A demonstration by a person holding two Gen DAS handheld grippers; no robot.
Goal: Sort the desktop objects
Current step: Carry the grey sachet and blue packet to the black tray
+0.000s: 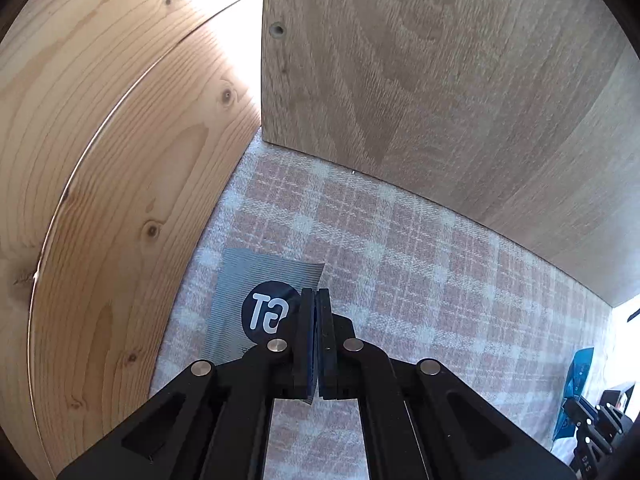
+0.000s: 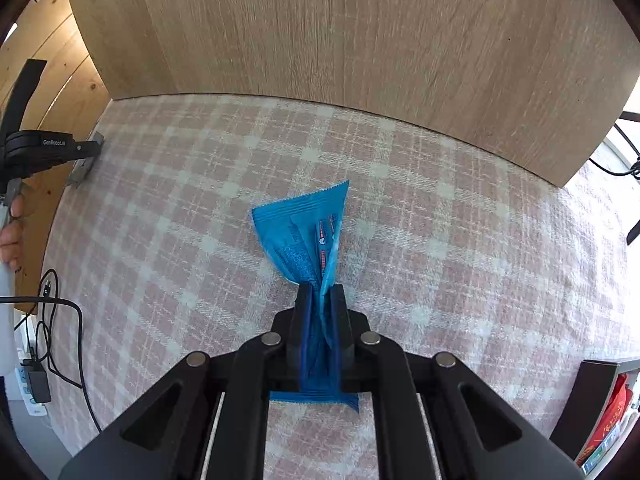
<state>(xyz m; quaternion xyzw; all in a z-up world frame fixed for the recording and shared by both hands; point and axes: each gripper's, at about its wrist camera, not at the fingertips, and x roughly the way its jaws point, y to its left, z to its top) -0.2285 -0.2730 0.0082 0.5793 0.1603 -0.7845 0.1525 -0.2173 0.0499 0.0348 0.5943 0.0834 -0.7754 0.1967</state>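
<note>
Right gripper (image 2: pixel 321 296): jaws clamped on a crumpled blue wrapper (image 2: pixel 304 236), which sticks out forward above the pink plaid cloth (image 2: pixel 440 240). Left gripper (image 1: pixel 316 304): jaws clamped on the edge of a grey striped sachet (image 1: pixel 256 280) with a dark round logo, near the cloth's left side by the pine wall (image 1: pixel 100 200). Beyond both stands an oak panel (image 2: pixel 320 32).

Grey striped sachet (image 1: pixel 256 300) and crumpled blue wrapper (image 2: pixel 308 236), each pinched above plaid cloth

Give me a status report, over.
Left tool shut on grey packet. Right tool shut on blue wrapper. Both over checked cloth, path open.
</note>
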